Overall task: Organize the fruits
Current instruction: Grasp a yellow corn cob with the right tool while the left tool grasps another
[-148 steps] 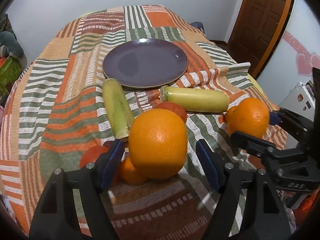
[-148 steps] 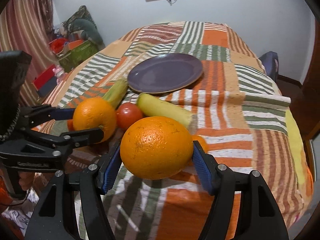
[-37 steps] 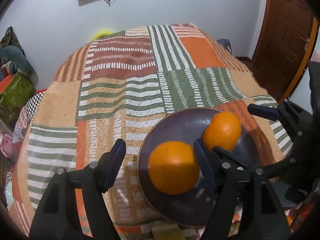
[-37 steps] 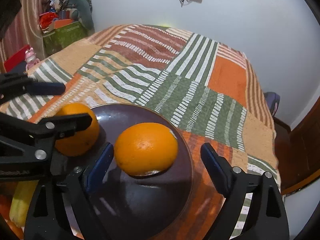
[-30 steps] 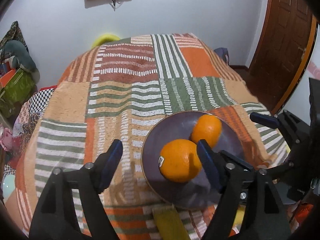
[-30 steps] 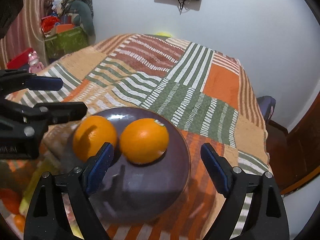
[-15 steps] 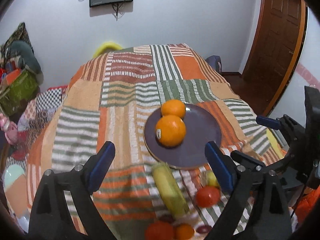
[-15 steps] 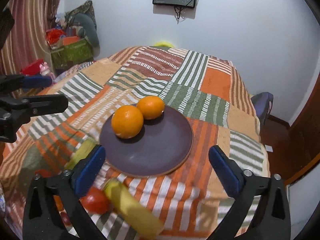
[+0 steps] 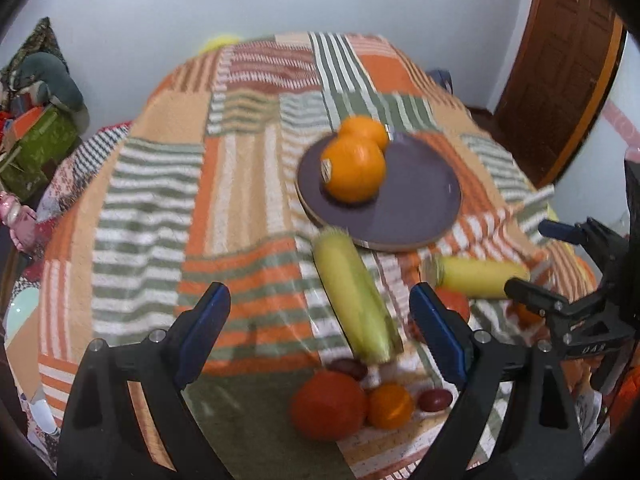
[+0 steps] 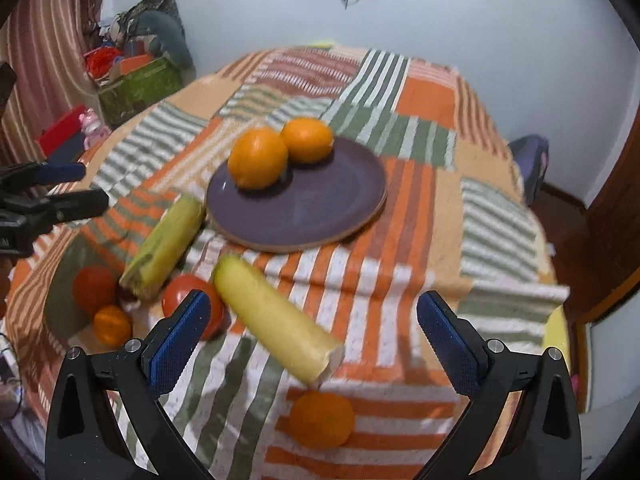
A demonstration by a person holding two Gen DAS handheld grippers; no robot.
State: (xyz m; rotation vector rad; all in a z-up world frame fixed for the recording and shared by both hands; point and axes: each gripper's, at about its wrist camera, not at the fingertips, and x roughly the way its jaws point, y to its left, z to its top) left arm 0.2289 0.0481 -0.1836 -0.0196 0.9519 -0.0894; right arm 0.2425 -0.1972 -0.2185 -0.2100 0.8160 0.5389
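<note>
Two large oranges (image 9: 354, 168) (image 10: 258, 156) sit together on the far left of a purple plate (image 9: 416, 200) (image 10: 320, 204) on the striped cloth. Two corn cobs (image 9: 356, 300) (image 10: 276, 316) lie in front of the plate, with tomatoes (image 9: 328, 404) (image 10: 188, 300) and small oranges (image 9: 390, 406) (image 10: 322, 420) near the front edge. My left gripper (image 9: 320, 332) is open and empty above the left cob. My right gripper (image 10: 312, 340) is open and empty above the right cob.
The patchwork cloth (image 9: 160, 200) covers a bed or table that drops off at the right edge. A green box and soft toys (image 10: 136, 76) stand at the left wall. A wooden door (image 9: 560, 60) is at the right. Dark small fruits (image 9: 434, 398) lie by the tomato.
Both grippers let go of the large oranges on the plate, opened wide and drew back toward the front. The corn, tomatoes and small oranges have come into view.
</note>
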